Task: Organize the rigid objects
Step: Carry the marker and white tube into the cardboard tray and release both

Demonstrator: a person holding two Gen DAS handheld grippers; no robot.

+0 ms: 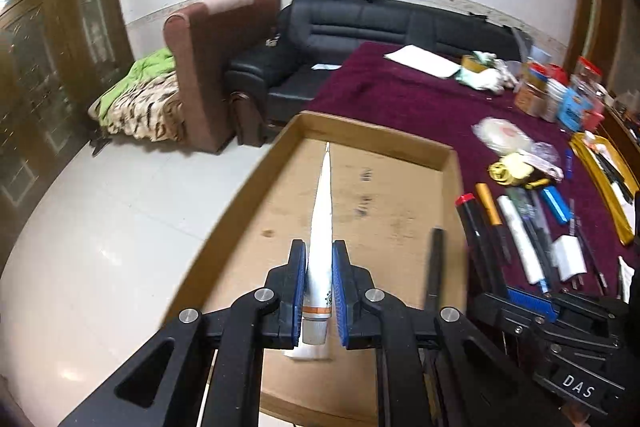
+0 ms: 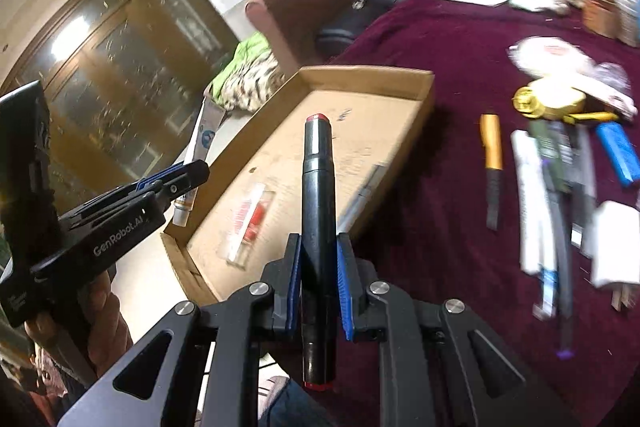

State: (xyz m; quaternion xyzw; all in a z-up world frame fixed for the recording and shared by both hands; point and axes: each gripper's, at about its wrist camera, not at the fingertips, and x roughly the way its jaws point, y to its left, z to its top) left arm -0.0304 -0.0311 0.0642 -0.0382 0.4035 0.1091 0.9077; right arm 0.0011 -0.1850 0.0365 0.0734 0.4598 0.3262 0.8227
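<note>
The white tube (image 1: pixel 323 223) sits clamped between the blue pads (image 1: pixel 339 291) of the left gripper (image 1: pixel 319 267), cap end toward the camera and flat crimped tail pointing away, held over the cardboard tray (image 1: pixel 256 187). From the right wrist the same tube (image 2: pixel 192 163) shows at the tray's (image 2: pixel 416 115) left wall, gripped near its orange band by the left gripper (image 2: pixel 180 183). The right gripper (image 2: pixel 318 259) is closed on a black marker (image 2: pixel 318 195) with red ends, which stands along the fingers and points toward the tray. In the left view the marker (image 1: pixel 476 227) appears just beside the tray's right wall, over the maroon cloth (image 1: pixel 400 95), with the right gripper (image 1: pixel 532 301) low at the right edge. Inside the tray lie a clear packet with red print (image 2: pixel 248 223) and a grey pen (image 2: pixel 362 199) against the right wall. To the right of the tray, on the cloth (image 2: pixel 440 27), lies a row of loose items: an orange-handled tool (image 2: pixel 491 155), a white wrapped stick (image 2: pixel 528 195), a blue lighter (image 2: pixel 618 151) and a white charger (image 1: pixel 568 257). Beyond them are a yellow tape measure (image 2: pixel 548 103) and a white bag (image 2: pixel 552 55). A white sheet (image 1: pixel 422 61) lies at the far end, and a black sofa (image 1: pixel 380 19) stands behind the table.
</note>
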